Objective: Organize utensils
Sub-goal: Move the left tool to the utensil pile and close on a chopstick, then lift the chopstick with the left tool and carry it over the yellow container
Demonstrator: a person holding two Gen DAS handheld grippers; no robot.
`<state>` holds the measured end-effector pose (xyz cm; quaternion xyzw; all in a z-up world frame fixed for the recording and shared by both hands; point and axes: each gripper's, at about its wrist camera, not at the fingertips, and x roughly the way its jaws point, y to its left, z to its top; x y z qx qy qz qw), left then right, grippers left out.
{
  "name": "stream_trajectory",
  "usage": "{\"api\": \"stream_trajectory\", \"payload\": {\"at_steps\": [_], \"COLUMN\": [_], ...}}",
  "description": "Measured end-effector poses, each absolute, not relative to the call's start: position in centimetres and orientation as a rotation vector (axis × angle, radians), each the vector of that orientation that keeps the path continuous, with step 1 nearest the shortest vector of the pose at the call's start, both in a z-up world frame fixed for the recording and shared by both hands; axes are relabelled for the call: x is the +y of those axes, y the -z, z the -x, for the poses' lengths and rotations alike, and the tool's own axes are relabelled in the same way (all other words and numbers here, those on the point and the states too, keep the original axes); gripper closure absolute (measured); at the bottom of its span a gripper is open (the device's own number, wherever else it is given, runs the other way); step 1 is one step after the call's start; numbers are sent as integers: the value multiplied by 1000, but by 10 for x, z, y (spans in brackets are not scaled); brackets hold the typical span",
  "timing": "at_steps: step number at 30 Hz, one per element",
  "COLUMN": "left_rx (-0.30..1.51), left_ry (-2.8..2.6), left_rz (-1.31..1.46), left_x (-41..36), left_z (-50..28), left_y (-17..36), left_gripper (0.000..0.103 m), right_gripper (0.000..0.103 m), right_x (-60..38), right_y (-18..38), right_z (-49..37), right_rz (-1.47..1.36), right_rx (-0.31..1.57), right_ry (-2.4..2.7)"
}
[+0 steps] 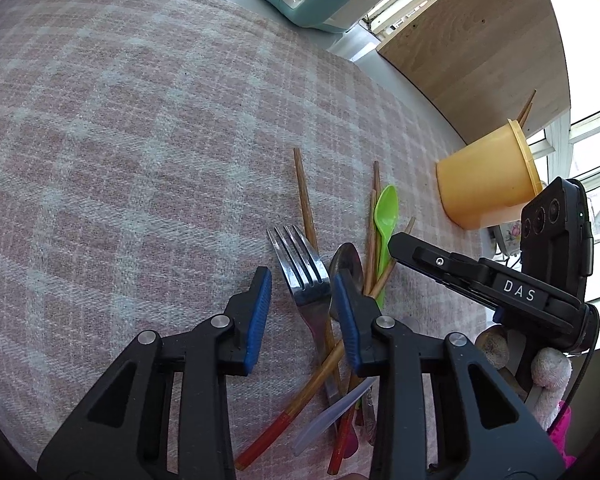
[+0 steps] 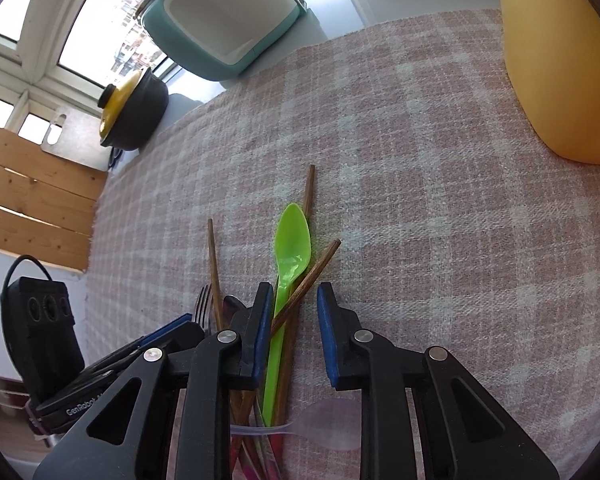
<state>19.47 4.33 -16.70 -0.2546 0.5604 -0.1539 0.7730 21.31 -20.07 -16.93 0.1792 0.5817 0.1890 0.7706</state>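
Note:
A pile of utensils lies on the pink plaid cloth (image 1: 140, 140): a metal fork (image 1: 306, 276), a metal spoon (image 1: 346, 262), a green plastic spoon (image 1: 385, 216), several wooden chopsticks (image 1: 304, 196) and a translucent plastic spoon (image 1: 332, 412). My left gripper (image 1: 300, 304) is open, its jaws either side of the fork's neck. My right gripper (image 2: 292, 334) is open over the green spoon's (image 2: 290, 244) handle and a chopstick (image 2: 312, 276). The yellow cup (image 1: 488, 184) stands at the right with chopsticks in it.
A teal and white appliance (image 2: 220, 20) stands beyond the cloth's far edge. A black pot with a yellow lid (image 2: 134, 114) sits at the left by wooden slats (image 2: 32, 196). A wooden board (image 1: 472, 44) leans behind the cup.

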Motion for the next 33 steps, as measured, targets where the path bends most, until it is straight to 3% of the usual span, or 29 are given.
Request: {"api": "stream_trajectory", "payload": {"at_steps": [12, 33], "left_rx": [1186, 1161], "left_ry": [336, 306], "left_rz": [540, 400], "left_x": [33, 7], "left_z": [-196, -196], "left_y": [163, 155], "left_gripper": [92, 94], "right_gripper": [93, 96], "right_x": [-194, -188], "right_y": [161, 148], "right_z": [-211, -203], "right_rz": [-367, -337], "right_rx": [1239, 1209], "right_ry": [-424, -446]}}
